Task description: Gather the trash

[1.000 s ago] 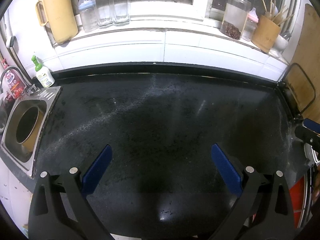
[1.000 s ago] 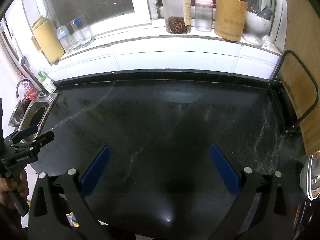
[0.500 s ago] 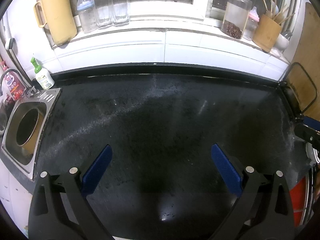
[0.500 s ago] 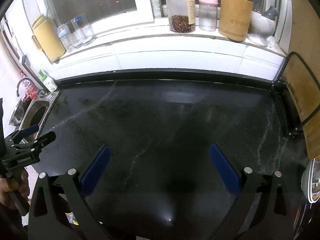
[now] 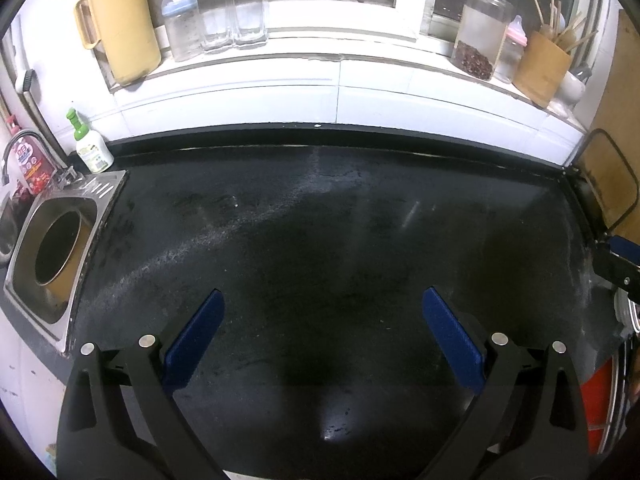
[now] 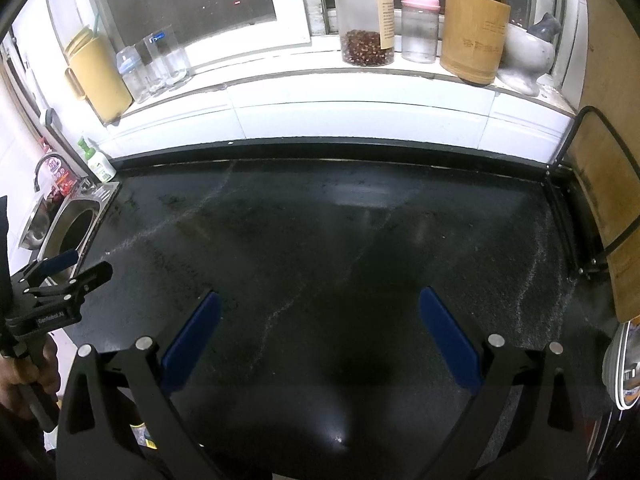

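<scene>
Both tools are hovering above the black countertop point(image 5: 320, 220), and no trash is showing on it in either view. The left gripper point(image 5: 320, 304) is hanging with its blue pads spread wide and nothing between them; the right gripper point(image 6: 318, 306) is doing the same.

At the right edge of the left wrist view, only a blue-tipped corner of the right gripper is poking in, cut off by the frame. A red patch low on that side is too clipped to name. In the right wrist view, the person's hand point(image 6: 28, 376) is gripping the left gripper's handle at the far left, half hidden by the dark rim.

The steel sink point(image 5: 52, 248) is sitting at the counter's left end, with a round dark container inside it, seen far better from the left wrist. The jar of dark seeds point(image 6: 366, 16), the pink-capped bottle point(image 6: 420, 20) and the bamboo utensil holder point(image 6: 474, 36) are reading clearly only from the right wrist; the yellow pitcher point(image 5: 120, 24) is larger from the left.
</scene>
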`<state>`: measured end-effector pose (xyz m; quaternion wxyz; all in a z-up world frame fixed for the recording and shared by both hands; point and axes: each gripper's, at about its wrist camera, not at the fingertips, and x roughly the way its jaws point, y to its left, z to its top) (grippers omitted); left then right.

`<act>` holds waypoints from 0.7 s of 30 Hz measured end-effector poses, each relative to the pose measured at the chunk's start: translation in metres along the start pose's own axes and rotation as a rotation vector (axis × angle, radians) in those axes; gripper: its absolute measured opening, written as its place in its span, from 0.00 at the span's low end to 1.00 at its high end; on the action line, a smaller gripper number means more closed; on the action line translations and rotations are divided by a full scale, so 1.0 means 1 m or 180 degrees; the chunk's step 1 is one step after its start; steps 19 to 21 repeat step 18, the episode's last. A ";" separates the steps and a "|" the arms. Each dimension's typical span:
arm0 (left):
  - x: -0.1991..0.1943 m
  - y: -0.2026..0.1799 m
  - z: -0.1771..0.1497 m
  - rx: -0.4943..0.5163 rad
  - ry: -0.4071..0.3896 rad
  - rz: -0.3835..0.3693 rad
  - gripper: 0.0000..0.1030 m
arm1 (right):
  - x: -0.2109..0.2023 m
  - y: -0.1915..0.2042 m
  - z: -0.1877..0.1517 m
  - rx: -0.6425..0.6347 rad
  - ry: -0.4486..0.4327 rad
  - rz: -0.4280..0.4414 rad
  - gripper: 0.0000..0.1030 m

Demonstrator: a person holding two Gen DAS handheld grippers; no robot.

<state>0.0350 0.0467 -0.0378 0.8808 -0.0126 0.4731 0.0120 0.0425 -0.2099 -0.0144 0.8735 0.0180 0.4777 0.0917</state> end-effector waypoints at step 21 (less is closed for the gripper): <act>0.005 0.002 -0.001 0.0024 -0.0029 0.0036 0.94 | 0.009 -0.006 0.003 0.0019 0.0036 0.0015 0.93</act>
